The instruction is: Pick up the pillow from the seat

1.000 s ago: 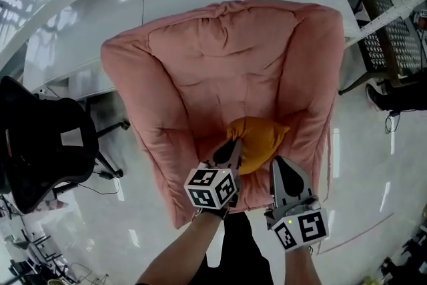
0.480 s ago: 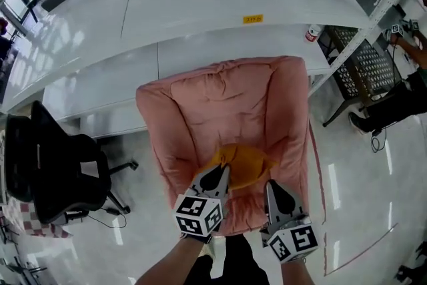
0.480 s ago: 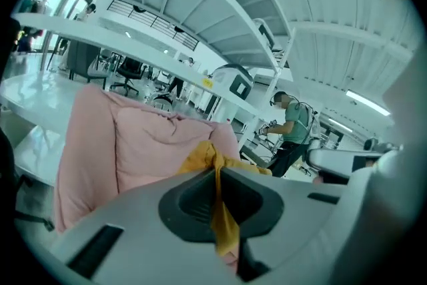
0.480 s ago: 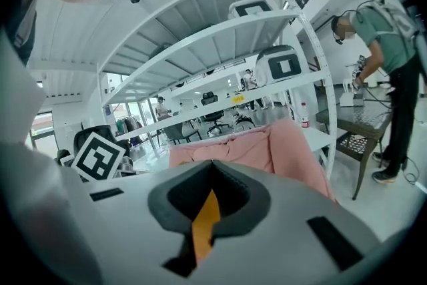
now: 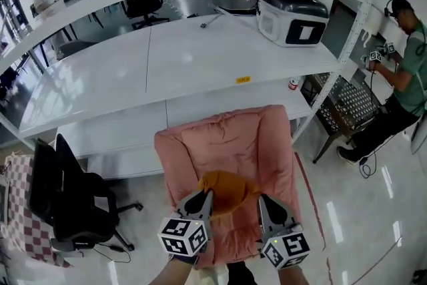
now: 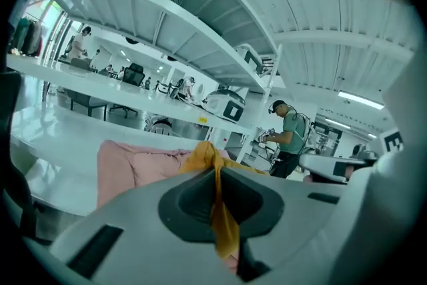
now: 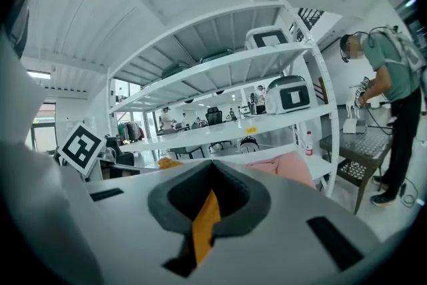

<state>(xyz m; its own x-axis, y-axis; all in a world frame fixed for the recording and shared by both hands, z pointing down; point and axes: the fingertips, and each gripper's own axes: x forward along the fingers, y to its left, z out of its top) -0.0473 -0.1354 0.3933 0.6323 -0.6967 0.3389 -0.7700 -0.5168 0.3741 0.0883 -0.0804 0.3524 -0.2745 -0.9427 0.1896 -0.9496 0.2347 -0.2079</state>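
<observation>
The mustard-yellow pillow (image 5: pixel 225 187) hangs between my two grippers above the pink padded seat (image 5: pixel 227 140), off its cushion. My left gripper (image 5: pixel 203 197) is shut on the pillow's left edge, and its yellow cloth (image 6: pixel 219 213) is pinched in the jaws of my left gripper (image 6: pixel 217 173) in the left gripper view. My right gripper (image 5: pixel 263 199) is shut on the pillow's right edge. In the right gripper view a strip of the yellow cloth (image 7: pixel 205 223) is clamped in the jaws of my right gripper (image 7: pixel 212 169). The seat (image 6: pixel 140 163) shows beyond the left jaws.
A long white shelf unit (image 5: pixel 167 57) stands behind the seat, with a white appliance (image 5: pixel 293 13) on it. A black office chair (image 5: pixel 67 197) is at the left. A person (image 5: pixel 408 70) stands at the right beside a mesh rack (image 5: pixel 347 107). A small bottle (image 5: pixel 293 84) is on the low shelf.
Both grippers have risen with the pillow, lifting it off the seat cushion. The view has pulled back, so the seat looks smaller and the shelves and the person have come into sight.
</observation>
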